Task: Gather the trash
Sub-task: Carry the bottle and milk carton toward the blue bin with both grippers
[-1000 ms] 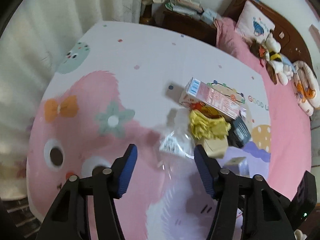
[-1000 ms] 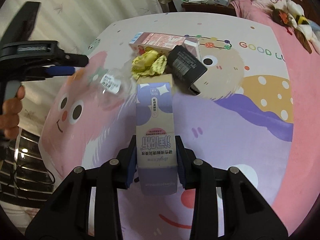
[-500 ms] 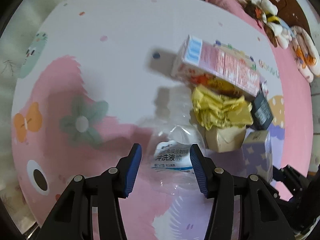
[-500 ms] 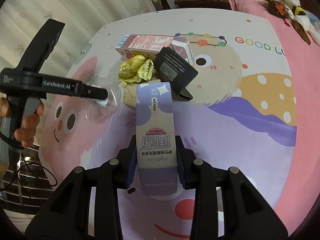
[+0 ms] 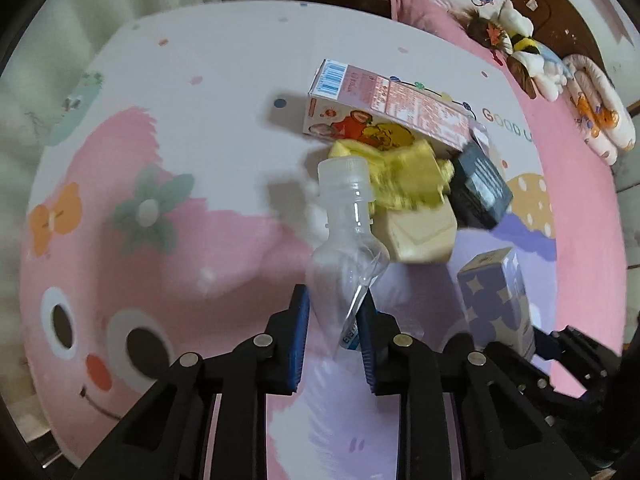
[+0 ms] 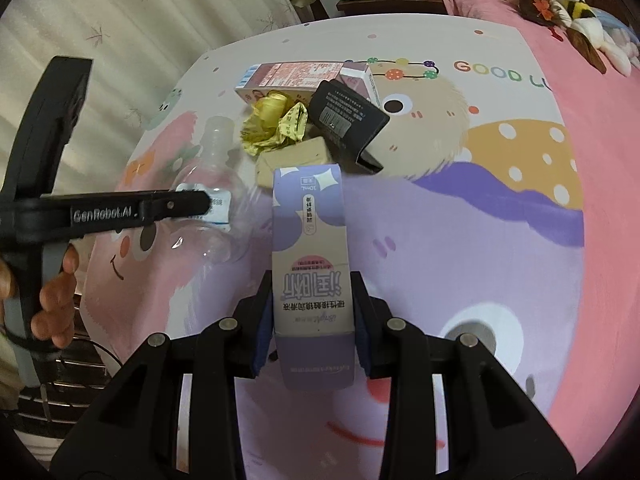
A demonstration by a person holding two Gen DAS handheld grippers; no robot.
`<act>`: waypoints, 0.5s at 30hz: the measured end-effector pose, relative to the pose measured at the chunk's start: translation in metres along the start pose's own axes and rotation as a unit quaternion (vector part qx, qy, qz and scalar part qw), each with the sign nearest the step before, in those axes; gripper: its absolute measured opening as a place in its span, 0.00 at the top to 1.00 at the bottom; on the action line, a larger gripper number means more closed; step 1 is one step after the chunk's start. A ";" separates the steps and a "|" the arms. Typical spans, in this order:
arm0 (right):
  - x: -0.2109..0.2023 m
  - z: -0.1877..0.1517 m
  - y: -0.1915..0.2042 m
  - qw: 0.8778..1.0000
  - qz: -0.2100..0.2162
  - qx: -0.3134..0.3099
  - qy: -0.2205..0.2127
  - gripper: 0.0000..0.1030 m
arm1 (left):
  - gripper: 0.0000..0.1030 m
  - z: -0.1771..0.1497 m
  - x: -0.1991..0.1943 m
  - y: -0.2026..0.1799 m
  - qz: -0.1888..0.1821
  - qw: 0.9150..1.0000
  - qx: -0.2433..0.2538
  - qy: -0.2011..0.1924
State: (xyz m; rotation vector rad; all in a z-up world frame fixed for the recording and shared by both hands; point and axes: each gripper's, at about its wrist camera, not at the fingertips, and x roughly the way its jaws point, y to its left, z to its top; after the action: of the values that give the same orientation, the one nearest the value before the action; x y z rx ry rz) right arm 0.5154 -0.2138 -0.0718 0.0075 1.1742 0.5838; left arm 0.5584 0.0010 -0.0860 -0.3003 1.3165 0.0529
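1. Right now both claws are full: the left gripper (image 5: 333, 326) has closed its blue pads on the crumpled body of a clear plastic bottle (image 5: 347, 220), cap end pointing away, and the right gripper (image 6: 311, 326) is clamped on the lower part of a purple carton (image 6: 310, 240) that sticks out forward over the bed.
2. That bottle worries me. It is thin, squashed and slick, so the pads could slide along it or it could pop out sideways if the hold loosens.
3. Watch the carton too: it is gripped only near one end, so a quick swing could lever it loose or crush the card.
4. Both held pieces hang close to the heap left on the bedspread (image 6: 460, 240): yellow wrapper (image 6: 276, 122), small tan box (image 6: 294, 162), black box (image 6: 346, 114) and pink carton (image 6: 296, 78). A careless sweep could scatter them.
5. No bin shows in either view, so I cannot tell where these go; carrying two at once risks a drop.
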 end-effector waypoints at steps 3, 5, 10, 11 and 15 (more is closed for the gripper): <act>-0.010 -0.013 0.009 1.000 0.000 0.004 -0.006 0.70 | 0.78 -0.022 -0.016 -0.007 0.020 1.000 0.013 -0.016; -0.017 -0.024 0.017 1.000 0.001 0.009 -0.011 0.70 | 0.78 -0.040 -0.029 -0.010 0.023 0.999 0.019 -0.024; -0.037 -0.054 0.043 1.000 0.000 0.017 -0.023 0.70 | 0.78 -0.096 -0.072 -0.011 0.036 0.996 0.050 -0.057; -0.042 -0.062 0.052 0.999 -0.002 0.018 -0.028 0.70 | 0.78 -0.108 -0.085 -0.005 0.037 0.996 0.057 -0.064; -0.061 -0.097 0.084 0.999 -0.002 0.032 -0.044 0.70 | 0.78 -0.153 -0.124 0.010 0.037 0.991 0.081 -0.097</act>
State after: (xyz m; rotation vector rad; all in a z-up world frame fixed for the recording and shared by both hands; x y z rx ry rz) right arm 0.3799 -0.1963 -0.0328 0.0849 1.1073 0.5370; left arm 0.3806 -0.0109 -0.0028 -0.1063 1.1303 0.0363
